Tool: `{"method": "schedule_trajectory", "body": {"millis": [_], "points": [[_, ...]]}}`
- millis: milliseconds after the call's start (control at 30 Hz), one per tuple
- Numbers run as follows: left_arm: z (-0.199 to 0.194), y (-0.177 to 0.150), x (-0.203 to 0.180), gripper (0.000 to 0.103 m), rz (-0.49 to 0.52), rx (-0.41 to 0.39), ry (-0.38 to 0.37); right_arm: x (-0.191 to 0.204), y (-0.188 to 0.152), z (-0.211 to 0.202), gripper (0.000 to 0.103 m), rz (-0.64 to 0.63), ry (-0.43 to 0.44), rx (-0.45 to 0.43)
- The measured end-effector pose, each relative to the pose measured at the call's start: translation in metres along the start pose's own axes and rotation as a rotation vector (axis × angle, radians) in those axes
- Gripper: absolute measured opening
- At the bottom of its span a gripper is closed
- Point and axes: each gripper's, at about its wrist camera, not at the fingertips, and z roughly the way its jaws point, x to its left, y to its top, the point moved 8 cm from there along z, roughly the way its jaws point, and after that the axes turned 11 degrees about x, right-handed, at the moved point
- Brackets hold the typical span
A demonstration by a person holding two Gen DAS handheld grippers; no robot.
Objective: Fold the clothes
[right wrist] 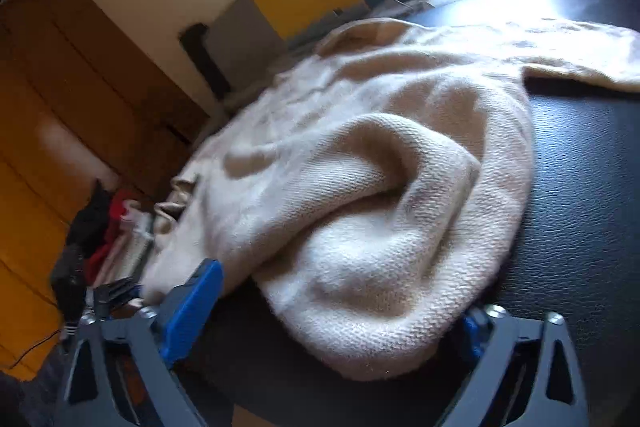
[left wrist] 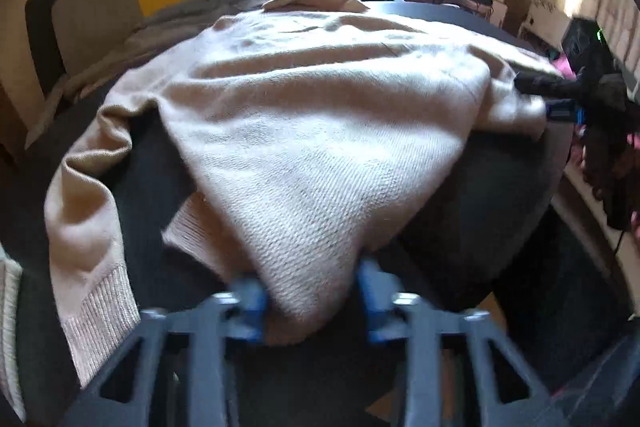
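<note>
Two grippers work on one cream knit sweater spread over a black table. From the left wrist view, the left gripper is clenched on a bunched fold of the sweater's lower body, the cloth pinched between its blue pads; the right-hand pad is blurred and partly covered by knit. One sleeve trails down the near left with its ribbed cuff toward the camera, and the collar lies at the far edge, half lost in glare. At the right of that view the right gripper meets the sweater's far corner, but it is dark and smeared, so its grip cannot be read there.

From the right wrist view, the right gripper has a thick roll of sweater lying between its fingers. Its fingers stand wide apart, one blue pad clear on the left, the other almost hidden behind the knit, and whether the cloth is actually pinched cannot be told. The leathery table top shows to the right. Beyond the table's left edge lies a blurred heap of red and dark clothes, too soft to identify further.
</note>
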Motion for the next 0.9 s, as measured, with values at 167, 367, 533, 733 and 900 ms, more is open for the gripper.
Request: {"method": "schedule_trajectory", "body": {"millis": [167, 367, 533, 733, 900], "points": [[-0.013, 0.016, 0.007, 0.012, -0.073, -0.004, -0.121, -0.011, 0.004, 0.005, 0.016, 0.015, -0.081, 0.04], [-0.062, 0.041, 0.022, 0.007, -0.185, -0.056, -0.33, 0.033, 0.035, -0.044, 0.016, -0.101, 0.004, -0.006], [-0.105, 0.064, 0.037, 0.007, -0.278, -0.1, -0.504, 0.058, 0.066, -0.115, 0.016, -0.149, 0.059, -0.109], [-0.093, 0.052, 0.074, 0.012, -0.411, -0.073, -0.449, 0.018, 0.053, -0.114, 0.035, -0.062, -0.056, -0.052], [-0.062, 0.018, 0.101, 0.029, -0.456, -0.104, -0.29, -0.019, 0.009, -0.085, 0.075, 0.065, -0.083, 0.034]]}}
